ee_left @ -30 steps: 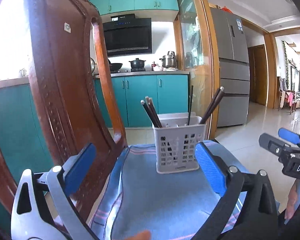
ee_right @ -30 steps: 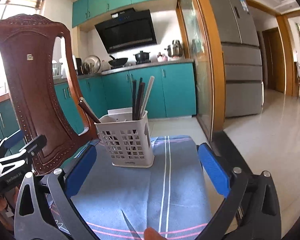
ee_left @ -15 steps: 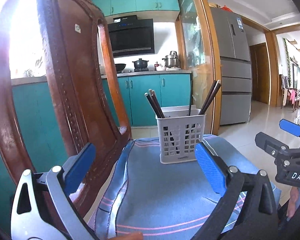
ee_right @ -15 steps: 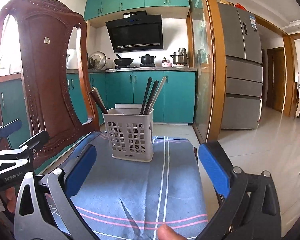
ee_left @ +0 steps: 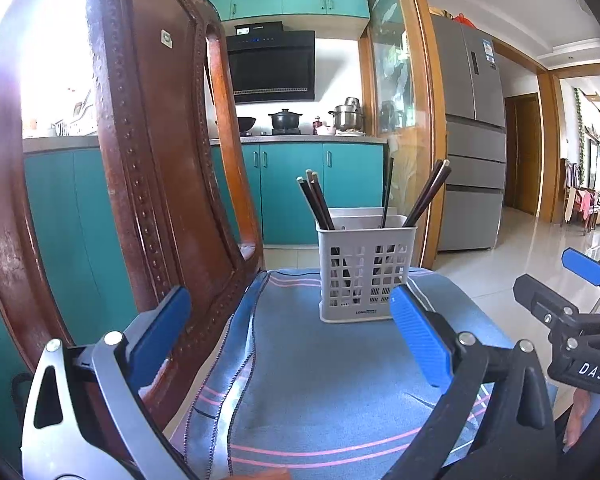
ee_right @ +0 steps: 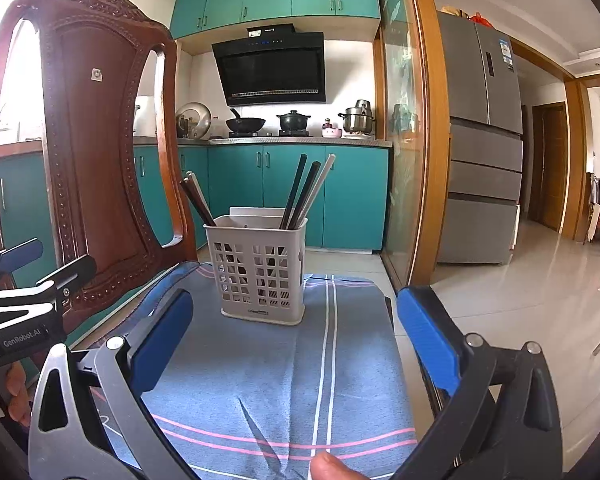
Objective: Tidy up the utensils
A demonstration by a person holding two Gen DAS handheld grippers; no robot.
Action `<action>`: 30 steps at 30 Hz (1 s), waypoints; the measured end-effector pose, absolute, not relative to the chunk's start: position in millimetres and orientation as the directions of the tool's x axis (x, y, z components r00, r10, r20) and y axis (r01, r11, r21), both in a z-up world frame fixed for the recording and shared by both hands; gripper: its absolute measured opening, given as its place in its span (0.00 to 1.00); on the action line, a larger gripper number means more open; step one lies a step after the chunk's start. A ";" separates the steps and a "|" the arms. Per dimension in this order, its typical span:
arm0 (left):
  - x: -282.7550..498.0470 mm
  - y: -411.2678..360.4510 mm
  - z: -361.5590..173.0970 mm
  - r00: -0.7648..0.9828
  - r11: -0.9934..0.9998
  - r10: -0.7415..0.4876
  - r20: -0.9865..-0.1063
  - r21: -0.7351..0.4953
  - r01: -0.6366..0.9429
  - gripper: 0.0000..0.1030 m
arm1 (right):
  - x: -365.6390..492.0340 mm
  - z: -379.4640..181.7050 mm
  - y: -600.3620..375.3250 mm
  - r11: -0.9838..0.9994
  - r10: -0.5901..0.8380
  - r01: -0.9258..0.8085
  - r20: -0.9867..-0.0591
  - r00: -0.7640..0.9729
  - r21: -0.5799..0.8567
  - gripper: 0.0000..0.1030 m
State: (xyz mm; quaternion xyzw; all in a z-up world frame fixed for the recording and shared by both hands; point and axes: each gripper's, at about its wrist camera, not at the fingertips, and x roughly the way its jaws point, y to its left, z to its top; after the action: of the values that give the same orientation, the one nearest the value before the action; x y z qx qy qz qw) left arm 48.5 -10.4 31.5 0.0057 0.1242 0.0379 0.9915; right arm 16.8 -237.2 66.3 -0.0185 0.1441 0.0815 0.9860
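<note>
A white perforated utensil basket (ee_left: 366, 276) stands upright on a blue striped cloth (ee_left: 320, 380) and holds several dark chopsticks (ee_left: 318, 200). It also shows in the right wrist view (ee_right: 262, 272) with its chopsticks (ee_right: 300, 192). My left gripper (ee_left: 292, 332) is open and empty, well short of the basket. My right gripper (ee_right: 296, 340) is open and empty, also short of it. The right gripper shows at the right edge of the left wrist view (ee_left: 572, 312); the left gripper shows at the left edge of the right wrist view (ee_right: 20, 276).
A carved wooden chair back (ee_left: 152, 184) rises close on the left, also in the right wrist view (ee_right: 88, 152). Teal kitchen cabinets (ee_right: 300, 192), a glass door frame (ee_right: 424, 140) and a fridge (ee_right: 484, 152) lie behind. Tiled floor (ee_right: 520, 292) drops off right of the cloth.
Both grippers have pulled back from the basket and tilted level, so it looks smaller and farther. Both jaws have stayed open.
</note>
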 end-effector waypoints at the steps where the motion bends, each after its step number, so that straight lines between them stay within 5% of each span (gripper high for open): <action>1: 47.2 -10.9 31.2 0.966 0.997 0.076 -0.246 0.020 -0.073 0.97 | 16.9 66.4 -237.3 0.986 0.154 -0.164 -0.286 0.946 -0.013 0.97; 30: 47.9 -14.0 28.2 0.964 0.998 0.055 -0.260 0.013 -0.054 0.97 | 15.9 61.9 -236.4 0.988 0.144 -0.155 -0.291 0.946 -0.013 0.97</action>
State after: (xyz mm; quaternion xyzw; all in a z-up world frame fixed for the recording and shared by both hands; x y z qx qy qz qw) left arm 47.9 -14.0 28.2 0.0030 0.1315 0.0274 0.9909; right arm 15.9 -236.4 61.9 -0.0181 0.1462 0.0758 0.9862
